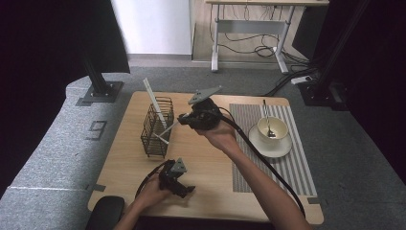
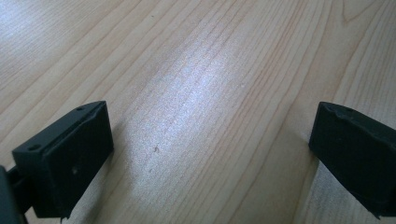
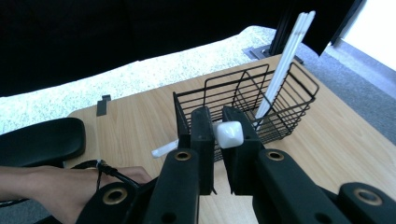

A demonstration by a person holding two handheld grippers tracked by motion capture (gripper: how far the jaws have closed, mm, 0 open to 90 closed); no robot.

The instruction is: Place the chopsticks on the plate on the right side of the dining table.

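Observation:
A black wire basket (image 1: 157, 127) stands on the left part of the wooden table (image 1: 206, 167), and long white sticks (image 1: 154, 98) lean upright in it. My right gripper (image 1: 183, 120) hovers just right of the basket, shut on a white stick (image 1: 167, 131) that slants down toward the basket's side. In the right gripper view the jaws (image 3: 217, 126) pinch this white stick (image 3: 229, 134), the basket (image 3: 243, 100) lies just beyond, and the leaning sticks (image 3: 286, 63) rise from it. My left gripper (image 1: 186, 190) rests near the table's front edge; its jaws (image 2: 210, 149) stand wide open over bare wood.
A striped placemat (image 1: 297, 167) covers the table's right side, with a cream cup (image 1: 273, 129) on a saucer (image 1: 282, 148) and a spoon (image 1: 265, 115) in the cup. A black pad (image 1: 106, 213) sits at the front left corner. A desk frame and cables stand behind.

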